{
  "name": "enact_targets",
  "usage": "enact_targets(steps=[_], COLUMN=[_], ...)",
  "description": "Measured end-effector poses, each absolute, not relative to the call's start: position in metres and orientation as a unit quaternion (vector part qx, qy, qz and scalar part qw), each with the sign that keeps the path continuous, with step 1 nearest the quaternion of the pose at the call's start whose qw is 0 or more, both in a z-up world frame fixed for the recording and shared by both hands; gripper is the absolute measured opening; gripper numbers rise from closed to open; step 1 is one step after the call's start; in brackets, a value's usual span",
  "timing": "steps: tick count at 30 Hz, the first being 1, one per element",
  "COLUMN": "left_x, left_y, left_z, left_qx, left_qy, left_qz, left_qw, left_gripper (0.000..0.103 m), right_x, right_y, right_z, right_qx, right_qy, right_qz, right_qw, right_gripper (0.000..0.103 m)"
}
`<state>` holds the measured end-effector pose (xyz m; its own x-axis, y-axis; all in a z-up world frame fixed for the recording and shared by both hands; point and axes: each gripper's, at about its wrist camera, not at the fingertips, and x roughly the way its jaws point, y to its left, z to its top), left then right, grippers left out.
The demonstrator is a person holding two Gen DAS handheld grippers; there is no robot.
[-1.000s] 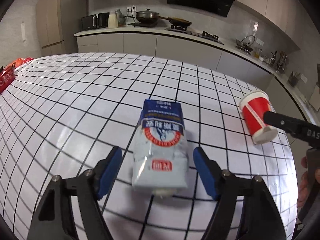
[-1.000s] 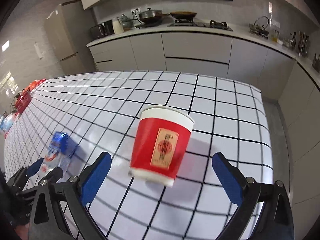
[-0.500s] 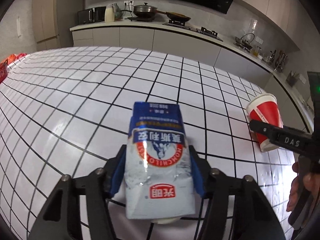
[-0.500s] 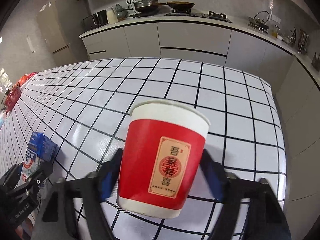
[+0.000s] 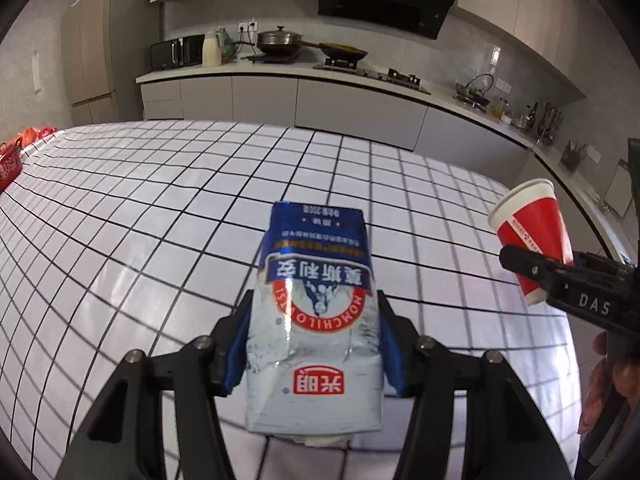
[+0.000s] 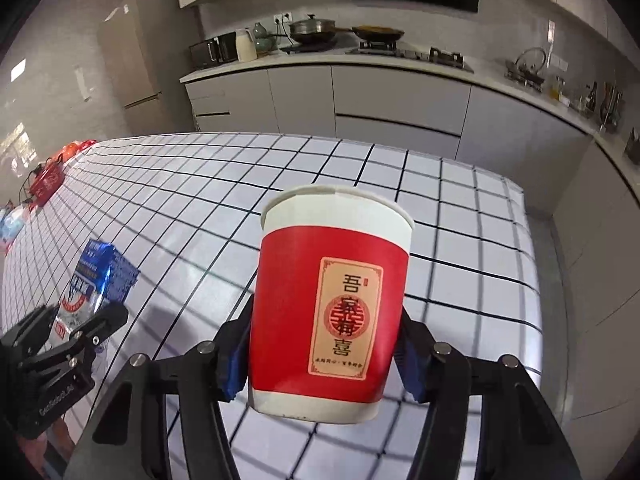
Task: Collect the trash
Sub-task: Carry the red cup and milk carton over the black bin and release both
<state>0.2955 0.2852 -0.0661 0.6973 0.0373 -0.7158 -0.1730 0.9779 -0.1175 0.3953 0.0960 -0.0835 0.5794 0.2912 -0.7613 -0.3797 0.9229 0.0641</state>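
My milk carton (image 5: 314, 320) looks light and a bit soft, so I think it can squash if I squeeze hard. I hold it by its two flat sides. It is blue and silver with a red ring. My left gripper (image 5: 312, 344) has just been closing and is clamped on it, up off the bench (image 5: 140, 216). My paper cup (image 6: 330, 308) is red with a white rim. It looks thin and easy to crush. My right gripper (image 6: 322, 354) has just been closing too and pinches its lower half, above the bench.
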Motion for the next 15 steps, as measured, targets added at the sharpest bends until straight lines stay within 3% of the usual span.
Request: enact_targets(steps=[15], left_x=[0.218], left_y=[0.205], left_z=[-0.041], left_qx=[-0.076], left_qy=[0.369], left_qz=[0.035], left_qw=[0.926], left_gripper=[0.056], right_x=[0.284], right_y=[0.015], right_z=[-0.039], right_qx=[-0.055], right_qy=[0.386], right_qz=[0.194], right_qw=[0.9], right_gripper=[0.062])
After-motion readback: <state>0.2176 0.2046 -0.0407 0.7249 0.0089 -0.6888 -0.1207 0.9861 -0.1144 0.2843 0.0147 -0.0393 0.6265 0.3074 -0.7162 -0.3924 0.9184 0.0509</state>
